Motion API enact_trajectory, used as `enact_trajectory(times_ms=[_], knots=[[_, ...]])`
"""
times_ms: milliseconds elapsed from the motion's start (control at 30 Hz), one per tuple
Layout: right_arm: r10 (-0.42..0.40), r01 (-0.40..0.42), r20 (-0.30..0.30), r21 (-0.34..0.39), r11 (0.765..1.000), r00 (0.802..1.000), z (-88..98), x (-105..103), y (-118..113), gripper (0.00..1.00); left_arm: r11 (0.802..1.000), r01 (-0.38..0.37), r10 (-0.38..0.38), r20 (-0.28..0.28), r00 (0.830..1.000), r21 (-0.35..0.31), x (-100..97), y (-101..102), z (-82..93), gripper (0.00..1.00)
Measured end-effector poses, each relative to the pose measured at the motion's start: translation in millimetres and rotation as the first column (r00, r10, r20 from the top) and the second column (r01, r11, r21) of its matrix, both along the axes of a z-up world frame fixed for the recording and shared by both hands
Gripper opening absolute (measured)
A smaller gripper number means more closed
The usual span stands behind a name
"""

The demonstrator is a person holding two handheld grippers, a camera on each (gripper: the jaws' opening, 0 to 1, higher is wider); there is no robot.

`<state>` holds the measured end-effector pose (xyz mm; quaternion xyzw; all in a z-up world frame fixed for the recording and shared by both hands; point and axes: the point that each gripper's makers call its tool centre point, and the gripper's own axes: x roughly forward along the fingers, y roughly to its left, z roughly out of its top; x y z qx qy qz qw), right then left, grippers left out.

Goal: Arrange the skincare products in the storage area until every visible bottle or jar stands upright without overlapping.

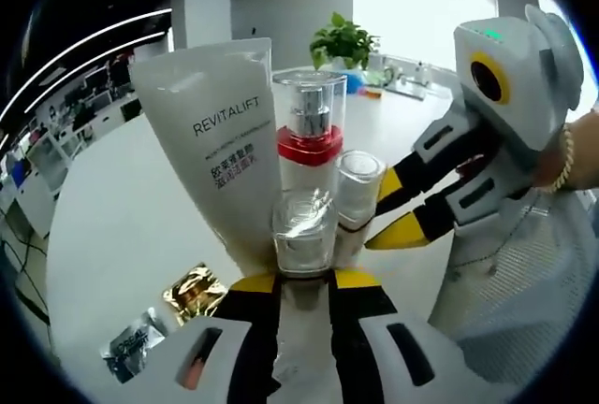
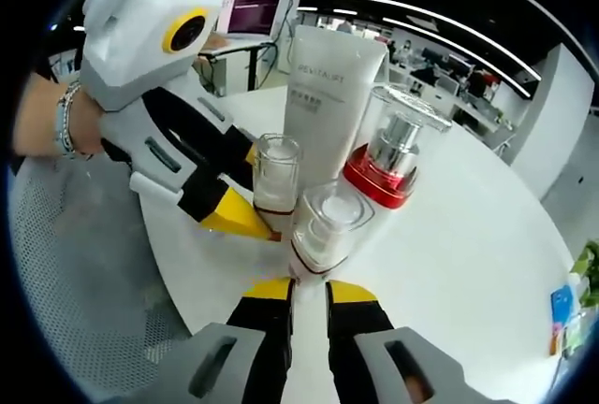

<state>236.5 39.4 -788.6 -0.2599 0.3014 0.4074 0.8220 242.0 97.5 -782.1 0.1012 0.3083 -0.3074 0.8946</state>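
**Both grippers low on the table, jaws nearly together**

Your left gripper [image 1: 304,280] points forward from the bottom of the left gripper view, yellow-tipped jaws close together with a narrow gap, a clear jar base sitting right at the tips; whether they clamp it cannot be told. Your right gripper [image 2: 306,284] shows the same pose in the right gripper view, jaws near-closed at a small bottle's base. Each gripper enters the other's view from the side, tips angled down. Your wrists wear bracelets: right hand [image 1: 562,156], left hand [image 2: 56,123].

White tube [image 1: 220,133], red-banded clear bottle [image 1: 308,133], gold sachet [image 1: 195,290], perhaps silver-black sachet [image 1: 131,343], yellow-tipped tongs [image 1: 301,282].
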Motion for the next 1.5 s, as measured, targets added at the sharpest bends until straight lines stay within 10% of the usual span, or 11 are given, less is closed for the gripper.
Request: enact_trajectory(times_ms=[333,1500], knots=[[0.007,-0.007,-0.004,-0.013,1.000,1.000,-2.5,-1.4,-0.9,0.07,0.993,0.120,-0.120,-0.021,0.993,0.007,-13.2,-5.4,-5.0,0.17],[0.010,-0.010,0.002,-0.020,1.000,1.000,-2.4,-0.5,-1.4,0.08,0.993,0.013,-0.003,-0.083,0.997,0.119,-8.7,16.9,-26.3,0.16]])
